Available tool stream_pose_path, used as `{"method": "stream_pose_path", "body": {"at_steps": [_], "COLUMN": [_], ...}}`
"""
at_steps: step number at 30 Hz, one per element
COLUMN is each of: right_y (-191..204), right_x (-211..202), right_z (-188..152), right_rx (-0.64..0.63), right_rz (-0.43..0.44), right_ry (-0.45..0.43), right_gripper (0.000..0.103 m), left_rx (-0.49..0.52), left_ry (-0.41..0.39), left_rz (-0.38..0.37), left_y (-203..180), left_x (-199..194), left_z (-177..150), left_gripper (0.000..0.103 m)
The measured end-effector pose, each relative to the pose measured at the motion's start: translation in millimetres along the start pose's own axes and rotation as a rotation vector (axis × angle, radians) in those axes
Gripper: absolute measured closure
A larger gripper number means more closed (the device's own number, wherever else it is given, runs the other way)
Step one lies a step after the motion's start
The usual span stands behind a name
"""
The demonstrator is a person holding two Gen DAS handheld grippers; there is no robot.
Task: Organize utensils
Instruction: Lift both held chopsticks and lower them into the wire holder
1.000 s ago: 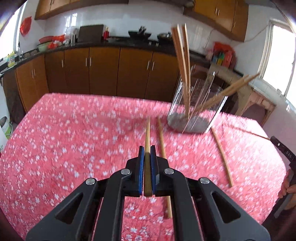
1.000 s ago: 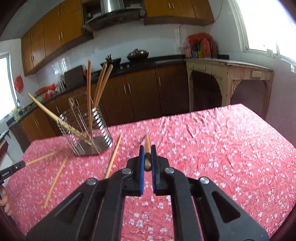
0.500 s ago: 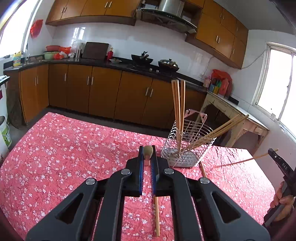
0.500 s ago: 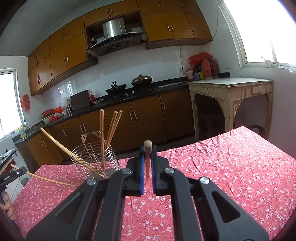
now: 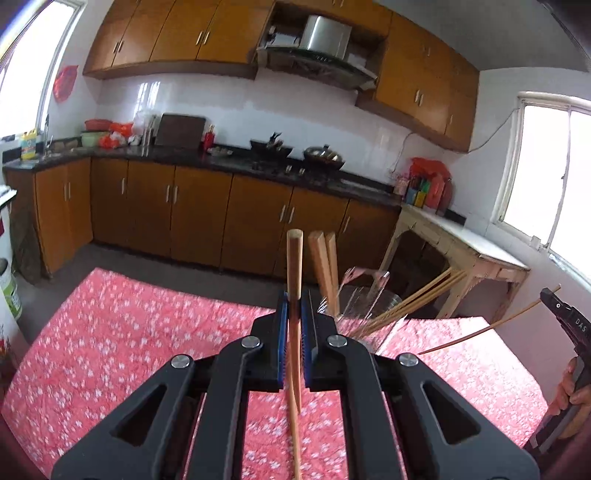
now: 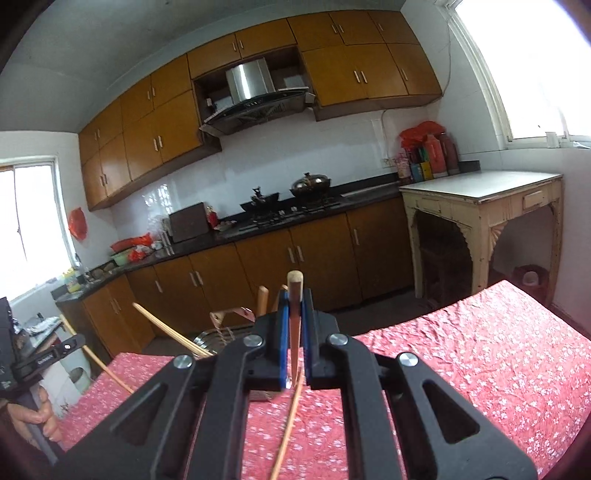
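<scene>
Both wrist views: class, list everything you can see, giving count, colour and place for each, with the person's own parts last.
table: one, red floral cloth, foreground.
wire holder: one, silver, on the table, blurred.
chopsticks in holder: several, tan wood, leaning out.
held chopsticks: two, tan, one in each gripper.
woks: two, dark, on the stove.
side table: one, cream, under the window.
left gripper: black with blue pads, jaws shut on a chopstick.
right gripper: same, jaws shut on a chopstick.

Daylight enters through overexposed windows [image 5: 554, 177] at the sides. Tiled wall [image 6: 258, 177] shows glare. Fisheye distortion bends cabinets [image 5: 177, 33]; corners vignette dark. Wire basket [image 5: 365, 310] is motion-blurred.
</scene>
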State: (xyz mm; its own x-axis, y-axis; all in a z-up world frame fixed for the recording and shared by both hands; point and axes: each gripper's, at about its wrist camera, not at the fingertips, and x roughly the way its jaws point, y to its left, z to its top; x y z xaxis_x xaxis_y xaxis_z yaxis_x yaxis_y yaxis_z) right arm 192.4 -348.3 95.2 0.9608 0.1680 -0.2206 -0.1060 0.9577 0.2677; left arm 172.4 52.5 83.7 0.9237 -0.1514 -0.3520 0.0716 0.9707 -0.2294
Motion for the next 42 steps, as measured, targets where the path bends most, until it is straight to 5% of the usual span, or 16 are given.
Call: {"method": "stream_pose_path", "body": {"at_steps": [7,16,42], "right_y": [26.6,59.2,56.4], "right_x": [-11.1,31.3,129.8], "right_z": [36.2,55.1,21.2], "right_rx": [0.01,-0.022,0.011], "right_rz": [0.095,0.116,0.118], "right_ry": [-0.049,-0.047,0.177], "right_gripper": [0.096,0.096,0.096], "left_rx": [0.038,0.007,-0.018], "left_ry": [-0.114,-0.232,-0.067], "left_rz": [-0.031,0.001,0.028], "left_y": [-34.0,-66.0,-58.3], "left_x": [-18.4,1.0,85.4], "left_z": [38.7,73.3,41.8], "left_gripper": [0.097,0.097,0.097]}}
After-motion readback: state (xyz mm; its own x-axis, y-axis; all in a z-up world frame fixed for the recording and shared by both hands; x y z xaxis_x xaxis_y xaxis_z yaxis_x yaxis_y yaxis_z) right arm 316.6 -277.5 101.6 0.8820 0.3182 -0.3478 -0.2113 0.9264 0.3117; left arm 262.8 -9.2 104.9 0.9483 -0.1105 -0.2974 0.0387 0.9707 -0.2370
